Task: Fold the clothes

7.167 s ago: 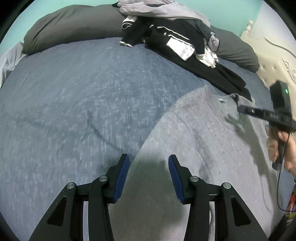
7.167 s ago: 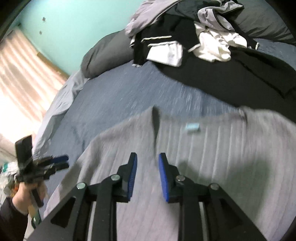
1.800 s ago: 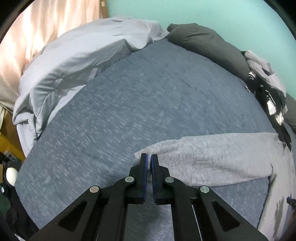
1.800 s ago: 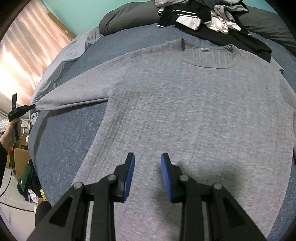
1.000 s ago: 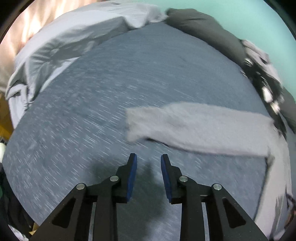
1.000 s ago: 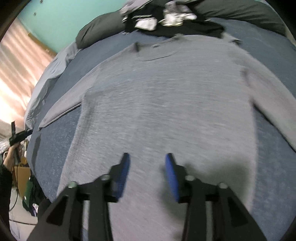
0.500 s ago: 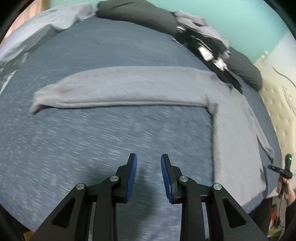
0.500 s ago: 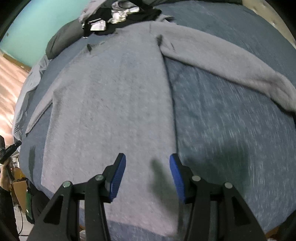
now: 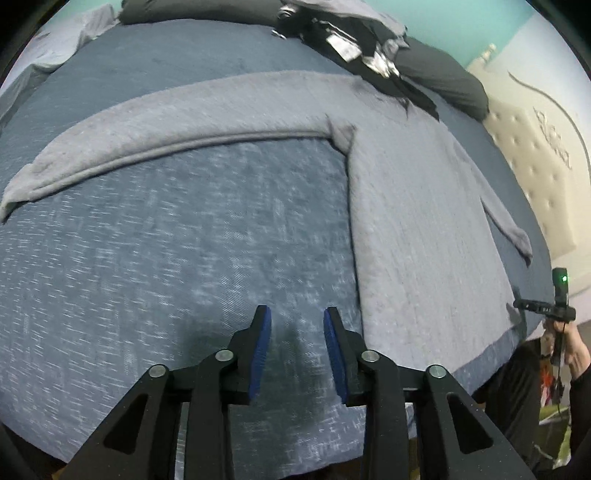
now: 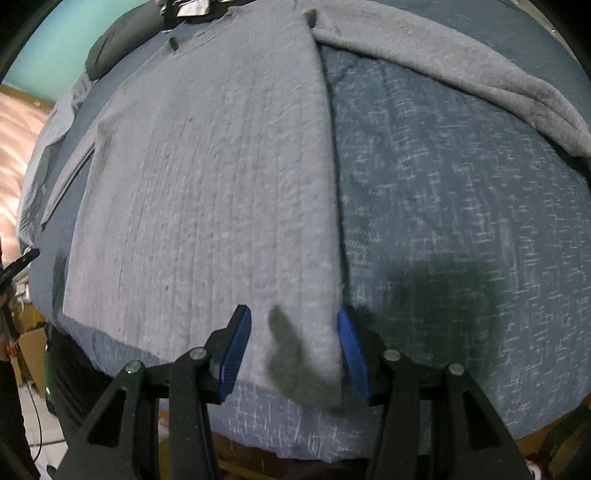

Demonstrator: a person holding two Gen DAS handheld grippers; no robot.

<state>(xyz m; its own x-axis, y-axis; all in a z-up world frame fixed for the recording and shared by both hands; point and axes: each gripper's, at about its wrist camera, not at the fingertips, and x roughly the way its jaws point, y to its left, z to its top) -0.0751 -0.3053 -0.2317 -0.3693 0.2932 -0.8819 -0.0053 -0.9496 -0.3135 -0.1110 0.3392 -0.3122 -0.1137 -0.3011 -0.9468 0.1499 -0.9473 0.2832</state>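
Observation:
A grey long-sleeved sweater (image 9: 417, 206) lies flat on the blue bedspread (image 9: 166, 258), both sleeves stretched out sideways. My left gripper (image 9: 297, 328) hangs open over bare bedspread, just left of the sweater's lower left edge. In the right wrist view the sweater (image 10: 221, 166) fills the left half, and its right sleeve (image 10: 461, 70) runs off to the upper right. My right gripper (image 10: 293, 332) stands open, its blue pads on either side of the sweater's bottom right corner, with nothing pinched. The other hand-held gripper (image 9: 554, 306) shows far right in the left wrist view.
A pile of dark and white clothes (image 9: 343, 33) and dark pillows (image 9: 443, 81) lie at the head of the bed. A pale tufted headboard (image 9: 535, 155) stands at the right. The bed's near edge (image 10: 295, 435) is right under the right gripper. A person's hand (image 9: 572, 347) holds the far gripper.
Both grippers have dropped closer to the bed's near edge. The right one now straddles the sweater's bottom right corner; the left has come nearer to the hem's left side. Both stay open.

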